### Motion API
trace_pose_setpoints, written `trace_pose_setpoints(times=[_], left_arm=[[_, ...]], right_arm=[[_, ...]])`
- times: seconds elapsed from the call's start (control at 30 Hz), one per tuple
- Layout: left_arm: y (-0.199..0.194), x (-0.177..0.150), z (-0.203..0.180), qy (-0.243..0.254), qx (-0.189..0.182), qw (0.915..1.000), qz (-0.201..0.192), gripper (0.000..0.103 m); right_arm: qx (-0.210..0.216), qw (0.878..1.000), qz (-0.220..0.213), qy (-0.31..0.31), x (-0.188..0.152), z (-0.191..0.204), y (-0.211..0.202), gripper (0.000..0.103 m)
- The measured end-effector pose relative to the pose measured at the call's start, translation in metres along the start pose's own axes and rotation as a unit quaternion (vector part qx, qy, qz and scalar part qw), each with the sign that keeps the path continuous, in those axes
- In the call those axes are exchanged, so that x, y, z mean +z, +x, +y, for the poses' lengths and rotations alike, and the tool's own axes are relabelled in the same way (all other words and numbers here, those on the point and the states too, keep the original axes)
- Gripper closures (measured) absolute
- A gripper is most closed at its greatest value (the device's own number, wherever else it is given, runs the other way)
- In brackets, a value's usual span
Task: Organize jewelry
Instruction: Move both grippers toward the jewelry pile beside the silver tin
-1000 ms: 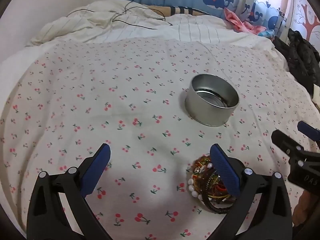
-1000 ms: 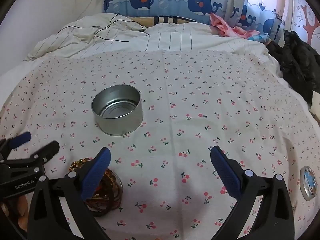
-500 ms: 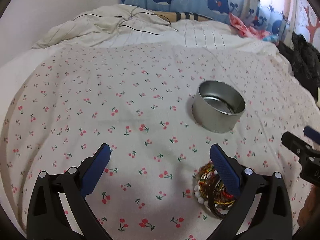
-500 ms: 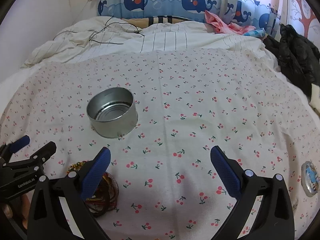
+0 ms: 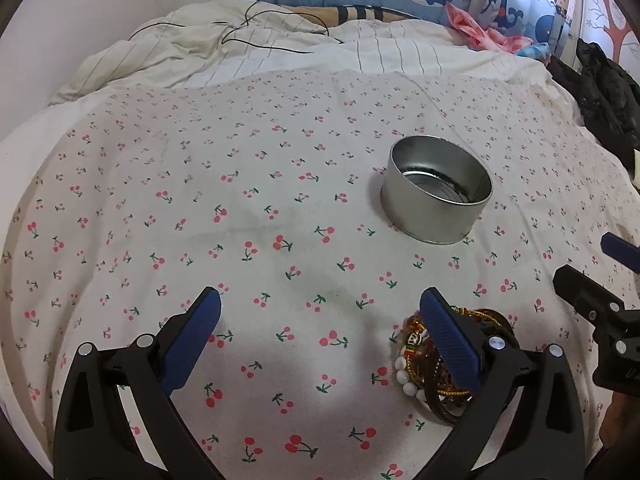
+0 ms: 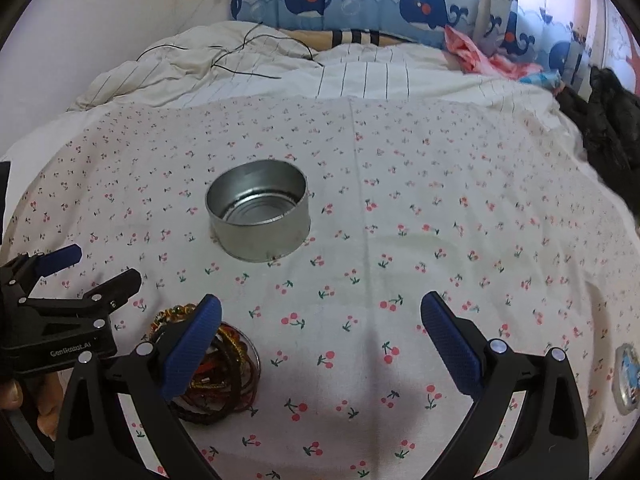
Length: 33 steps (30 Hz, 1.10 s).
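A pile of bracelets (image 5: pixel 416 364) lies on the cherry-print sheet, with white beads, gold and brown bands; it also shows in the right wrist view (image 6: pixel 228 368). A round empty silver tin (image 5: pixel 436 192) stands beyond it, seen too in the right wrist view (image 6: pixel 258 216). My left gripper (image 5: pixel 320 332) is open and empty, its right finger partly covering the pile. My right gripper (image 6: pixel 320 332) is open and empty, its left finger over the pile. Each gripper appears at the edge of the other's view.
The bed's cherry-print sheet (image 6: pixel 400 240) fills the scene. A crumpled striped quilt with a black cable (image 5: pixel 260 36) lies at the back. Dark clothing (image 6: pixel 608 120) sits at the right edge. A small round lid-like object (image 6: pixel 626 376) lies at the right.
Both grippers have pulled back and risen slightly, so the tin and bracelets sit further up the frames. Both stay open. Tin and bracelets have not moved.
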<state>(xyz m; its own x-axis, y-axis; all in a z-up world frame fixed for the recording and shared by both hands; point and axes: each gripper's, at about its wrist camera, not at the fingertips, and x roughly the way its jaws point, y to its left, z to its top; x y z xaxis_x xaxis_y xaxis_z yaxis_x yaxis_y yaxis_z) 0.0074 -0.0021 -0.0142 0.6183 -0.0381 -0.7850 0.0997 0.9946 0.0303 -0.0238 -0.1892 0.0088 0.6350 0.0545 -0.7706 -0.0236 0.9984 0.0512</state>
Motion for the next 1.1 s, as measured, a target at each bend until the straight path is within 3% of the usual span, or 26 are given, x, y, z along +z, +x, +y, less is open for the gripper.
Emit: trace_pose_setpoints(times=[0.13,0.3,0.37,0.43,0.47,0.5,0.53,0.6,0.7,0.83,1.07,1.1], left_arm=[[-0.002,-0.001,-0.002,0.003,0.000,1.0000,-0.004,0.007],[-0.007,0.000,-0.003,0.006,-0.004,0.9999,-0.012,0.007],[-0.009,0.001,-0.002,0.004,-0.003,0.9999,-0.015,0.007],[-0.011,0.002,0.002,-0.005,-0.008,0.9998,-0.018,0.007],[-0.012,0.002,0.004,-0.009,-0.011,0.9997,-0.019,0.007],[-0.013,0.003,0.005,-0.014,-0.016,0.9996,-0.020,0.007],[-0.014,0.004,0.007,-0.017,-0.019,0.9994,-0.022,0.007],[-0.015,0.003,0.007,-0.017,-0.014,0.9995,-0.025,0.007],[-0.014,0.000,0.006,-0.013,-0.014,0.9996,-0.020,0.007],[-0.015,-0.003,0.006,-0.007,-0.001,0.9997,-0.022,0.007],[-0.016,-0.021,0.027,-0.038,-0.002,0.9993,0.001,0.007],[-0.014,-0.022,0.026,-0.035,0.003,0.9994,0.006,0.007]], right_arm=[[0.013,1.000,-0.007,0.002,-0.001,-0.002,-0.002,0.007],[0.016,0.997,-0.047,-0.060,-0.003,0.014,-0.013,0.007],[0.011,0.991,-0.124,-0.057,0.000,0.009,-0.042,0.008],[0.015,0.970,-0.237,-0.059,-0.004,-0.001,-0.077,0.007],[0.002,0.953,-0.297,-0.061,-0.012,-0.008,-0.086,0.007],[-0.031,0.952,-0.299,-0.052,-0.015,-0.014,-0.081,0.007],[-0.034,0.969,-0.241,-0.048,-0.010,-0.021,-0.067,0.007],[-0.034,0.990,-0.138,-0.015,0.002,-0.036,-0.043,0.007],[-0.018,0.993,-0.120,-0.012,0.006,-0.039,-0.037,0.007],[0.009,0.995,-0.076,-0.059,0.001,-0.022,-0.022,0.007],[0.086,0.990,-0.029,-0.113,-0.028,-0.007,-0.013,0.008],[0.095,0.988,-0.025,-0.116,-0.030,-0.005,-0.012,0.012]])
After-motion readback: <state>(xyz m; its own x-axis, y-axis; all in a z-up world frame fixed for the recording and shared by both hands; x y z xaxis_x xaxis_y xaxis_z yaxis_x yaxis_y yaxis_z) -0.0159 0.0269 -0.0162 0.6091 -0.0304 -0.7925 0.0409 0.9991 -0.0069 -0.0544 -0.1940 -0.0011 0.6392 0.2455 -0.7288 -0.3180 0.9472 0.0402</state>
